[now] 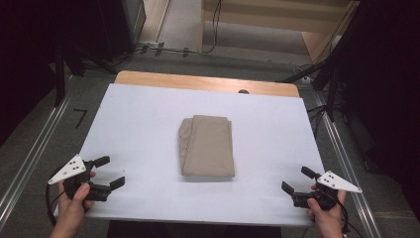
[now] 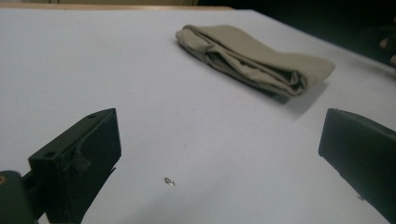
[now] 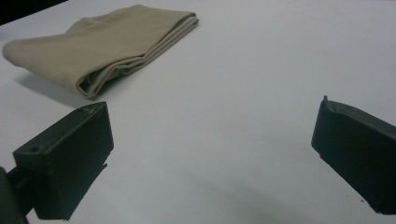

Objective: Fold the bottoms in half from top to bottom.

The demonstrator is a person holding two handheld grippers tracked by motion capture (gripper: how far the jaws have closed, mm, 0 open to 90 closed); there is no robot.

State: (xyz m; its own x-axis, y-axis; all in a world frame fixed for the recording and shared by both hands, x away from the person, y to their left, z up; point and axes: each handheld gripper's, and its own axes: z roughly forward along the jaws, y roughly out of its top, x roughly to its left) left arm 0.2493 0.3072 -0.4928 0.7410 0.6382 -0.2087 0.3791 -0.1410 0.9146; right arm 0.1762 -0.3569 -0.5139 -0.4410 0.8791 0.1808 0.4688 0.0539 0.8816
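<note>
My work surface is a white board (image 1: 148,124) that lies on a wooden table (image 1: 198,81); a strip of the bare wood shows along the far edge. A small dark spot (image 1: 243,91) sits right where the board meets that wood. Close before me, on the white, lies a tiny metallic speck (image 2: 169,181), too small to tell what it is. Beyond the table, black cables (image 1: 168,49) run across the grey floor (image 1: 39,144). A metal rail (image 1: 29,163) lines the floor to my left and another (image 1: 346,158) to my right. Dark stand legs (image 1: 329,84) rise at the far right, with more cables around them.
</note>
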